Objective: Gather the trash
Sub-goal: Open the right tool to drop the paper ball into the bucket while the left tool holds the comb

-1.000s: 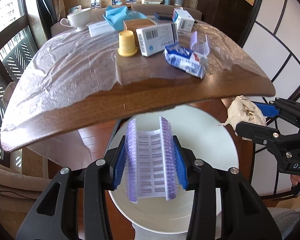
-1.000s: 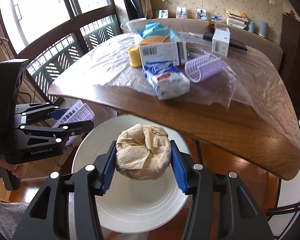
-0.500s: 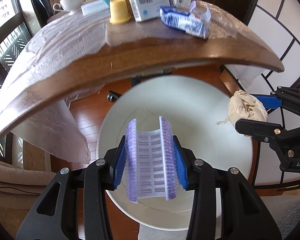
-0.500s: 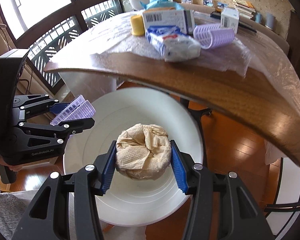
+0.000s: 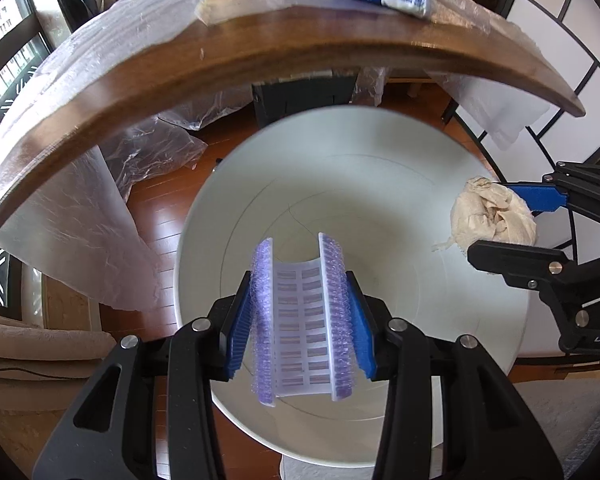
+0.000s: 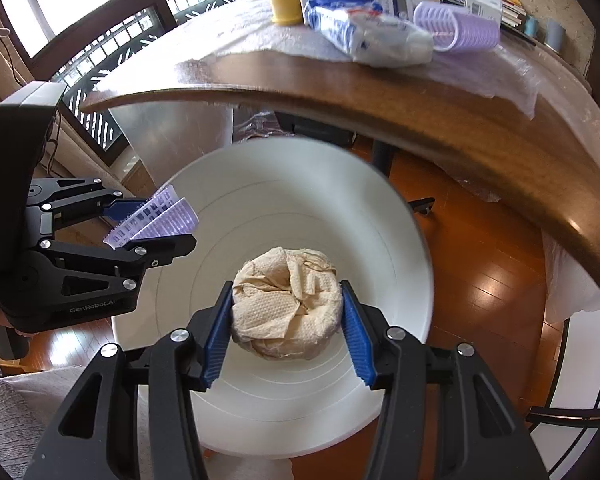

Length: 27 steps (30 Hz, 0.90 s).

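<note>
Left gripper [image 5: 300, 312] jaws clench a purple hair roller [image 5: 302, 320]; right gripper [image 6: 286, 332] jaws clench a crumpled paper towel [image 6: 286, 306]; both hang over the white bin [image 5: 380, 152] beside the worktop [image 5: 260, 52] edge, seemingly poised for dropping.

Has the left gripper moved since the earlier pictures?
Yes. The left gripper, shut on the purple plastic strip, has come down: the table edge sits higher in its view, and the white bin looks larger.

table [image 6: 440, 92]: plastic sheet [image 6: 240, 28], yellow cup [image 6: 285, 3] | floor [image 6: 480, 280]: white bin [image 6: 380, 216]
</note>
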{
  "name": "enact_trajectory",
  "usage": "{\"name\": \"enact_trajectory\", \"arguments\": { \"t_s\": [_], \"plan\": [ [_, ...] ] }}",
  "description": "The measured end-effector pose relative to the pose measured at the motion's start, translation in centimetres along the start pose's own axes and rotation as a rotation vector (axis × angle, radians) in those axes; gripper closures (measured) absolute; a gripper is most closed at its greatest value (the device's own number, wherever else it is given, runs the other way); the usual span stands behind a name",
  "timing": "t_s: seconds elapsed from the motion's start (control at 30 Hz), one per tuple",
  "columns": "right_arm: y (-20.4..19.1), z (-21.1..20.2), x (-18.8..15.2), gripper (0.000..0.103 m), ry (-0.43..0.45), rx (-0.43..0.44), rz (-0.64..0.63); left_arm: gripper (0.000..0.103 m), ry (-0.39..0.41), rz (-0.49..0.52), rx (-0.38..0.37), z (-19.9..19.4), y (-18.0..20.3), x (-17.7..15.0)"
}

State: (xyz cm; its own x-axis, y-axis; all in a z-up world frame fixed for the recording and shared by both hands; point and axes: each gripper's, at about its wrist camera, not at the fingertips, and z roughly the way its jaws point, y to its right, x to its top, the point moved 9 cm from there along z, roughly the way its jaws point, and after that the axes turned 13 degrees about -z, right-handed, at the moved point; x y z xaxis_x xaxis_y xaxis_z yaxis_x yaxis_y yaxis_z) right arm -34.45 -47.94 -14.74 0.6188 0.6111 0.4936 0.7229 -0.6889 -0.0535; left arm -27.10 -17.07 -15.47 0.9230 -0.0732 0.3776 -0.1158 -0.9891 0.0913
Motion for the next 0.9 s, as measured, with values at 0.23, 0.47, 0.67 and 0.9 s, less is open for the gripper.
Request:
{"name": "enact_trajectory", "arguments": {
  "t_s": [0.23, 0.47, 0.67, 0.9],
  "plan": [
    [0.4, 1.6, -0.1, 0.053, -0.033, 0.014, 0.019, 0.058, -0.042, 0.000, 0.000, 1.7, 0.7, 0.1],
    [0.7, 3.1, 0.0, 0.053, -0.061, 0.025, 0.033, 0.058, -0.076, 0.021, 0.005, 2.9, 0.9, 0.1],
    [1.3, 4.0, -0.3, 0.053, -0.076, 0.029, 0.036, 0.058, -0.093, 0.033, 0.010, 3.7, 0.7, 0.2],
    [1.3, 4.3, -0.7, 0.053, -0.090, 0.032, 0.038, 0.058, -0.110, 0.044, 0.017, 4.2, 0.7, 0.1]
  ]
}}
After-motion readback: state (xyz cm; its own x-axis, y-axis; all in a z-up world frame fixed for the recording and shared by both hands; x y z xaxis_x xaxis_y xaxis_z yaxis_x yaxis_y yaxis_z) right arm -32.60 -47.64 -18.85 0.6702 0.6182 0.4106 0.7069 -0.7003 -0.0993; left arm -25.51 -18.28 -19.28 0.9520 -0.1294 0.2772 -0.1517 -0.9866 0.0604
